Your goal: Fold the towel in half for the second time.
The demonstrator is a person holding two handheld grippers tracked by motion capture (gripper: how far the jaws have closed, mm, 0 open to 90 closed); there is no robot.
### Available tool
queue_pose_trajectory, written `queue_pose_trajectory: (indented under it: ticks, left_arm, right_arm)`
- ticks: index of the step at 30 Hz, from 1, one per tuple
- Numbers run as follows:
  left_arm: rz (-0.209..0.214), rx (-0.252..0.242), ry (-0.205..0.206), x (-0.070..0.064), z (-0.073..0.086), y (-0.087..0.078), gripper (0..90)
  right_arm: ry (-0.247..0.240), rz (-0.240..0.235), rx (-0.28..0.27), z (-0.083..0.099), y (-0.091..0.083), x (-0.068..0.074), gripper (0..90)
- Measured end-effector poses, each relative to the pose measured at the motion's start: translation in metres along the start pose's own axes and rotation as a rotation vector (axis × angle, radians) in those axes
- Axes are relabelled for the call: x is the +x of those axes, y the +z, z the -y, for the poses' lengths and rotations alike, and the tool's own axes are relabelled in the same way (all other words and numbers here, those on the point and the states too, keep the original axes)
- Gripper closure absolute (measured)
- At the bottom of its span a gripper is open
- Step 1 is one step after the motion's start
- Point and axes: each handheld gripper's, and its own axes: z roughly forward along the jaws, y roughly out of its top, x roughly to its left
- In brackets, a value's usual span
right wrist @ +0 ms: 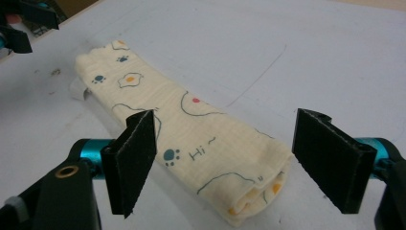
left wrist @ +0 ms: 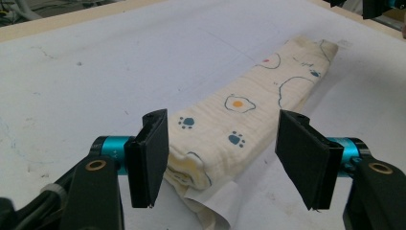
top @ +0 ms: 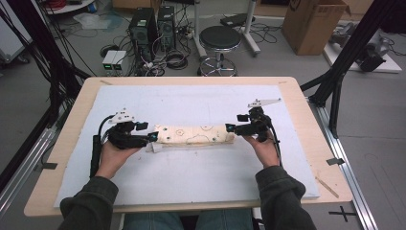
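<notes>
Folded cloth [top: 195, 134] lying lengthwise across middle of white mat [top: 191, 187], on wooden table [top: 43, 191]. Cream fabric w/ paw prints, fried eggs, "Hi~" lettering. Long narrow bundle, roughly parallel to near table edge.

Left gripper [top: 152, 136] at cloth's left end, held by left hand [top: 111, 155]. Jaws wide apart, gripping nothing. In left gripper view, cloth [left wrist: 249, 124] runs away btwn the two black pads [left wrist: 149, 158], near end just under/btwn them; small white tag or loose corner [left wrist: 218, 203] sticking out at that end. Touching or not: can't tell.

Right gripper [top: 229, 127] at cloth's right end, held by right hand [top: 264, 148]. Jaws also spread wide, nothing clamped. In right gripper view, cloth [right wrist: 191, 143] end sits btwn pads [right wrist: 134, 158], folded layers visible at near edge. Contact w/ fabric: can't tell.

Both grippers facing each other along cloth's length, one per end. Beyond table: stool [top: 219, 40], PC towers [top: 142, 28], cardboard box [top: 313, 24] on floor.
</notes>
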Motion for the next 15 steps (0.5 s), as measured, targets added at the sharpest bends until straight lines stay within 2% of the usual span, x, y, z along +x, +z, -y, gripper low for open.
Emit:
queue_pose_trajectory:
  ticks: [6, 13, 15]
  left_arm:
    - [-0.001, -0.005, 0.009, -0.0024, -0.0006, -0.0031, 34.6]
    - [0.003, 0.002, 0.011, -0.0050, -0.0001, -0.0051, 33.1]
    - [0.004, 0.007, 0.021, -0.0051, -0.0001, -0.0061, 32.7]
  right_arm:
    - [-0.026, 0.000, -0.014, -0.0004, -0.0060, 0.0057, 19.9]
    - [-0.013, -0.001, 0.002, 0.0024, -0.0086, 0.0057, 15.9]
    - [-0.016, 0.004, -0.011, 0.0055, -0.0098, 0.0053, 15.8]
